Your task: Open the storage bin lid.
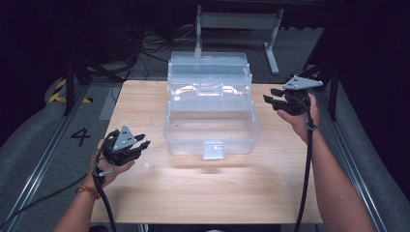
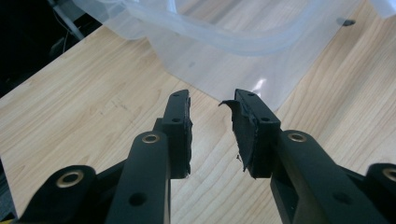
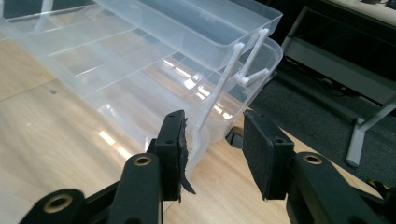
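Note:
A clear plastic tool box (image 1: pixel 212 126) stands open in the middle of the wooden table (image 1: pixel 203 191), its cantilever trays (image 1: pixel 209 72) swung back and a grey latch (image 1: pixel 213 150) on its front. My left gripper (image 1: pixel 142 141) is held low at the box's front left, open, with bare table between its jaws (image 2: pixel 212 98) and the box's corner (image 2: pixel 224 51) just ahead. My right gripper (image 1: pixel 270 96) hovers at the box's right side, open and holding nothing (image 3: pixel 212 119). Just beyond it are the white hinge arms (image 3: pixel 233 70) of the trays.
The table ends close behind the box and to the right of my right hand. A grey metal stand (image 1: pixel 237 21) and cables lie on the floor beyond. A stand's dark legs (image 1: pixel 72 82) and a floor mark "4" (image 1: pixel 80 136) are at the left.

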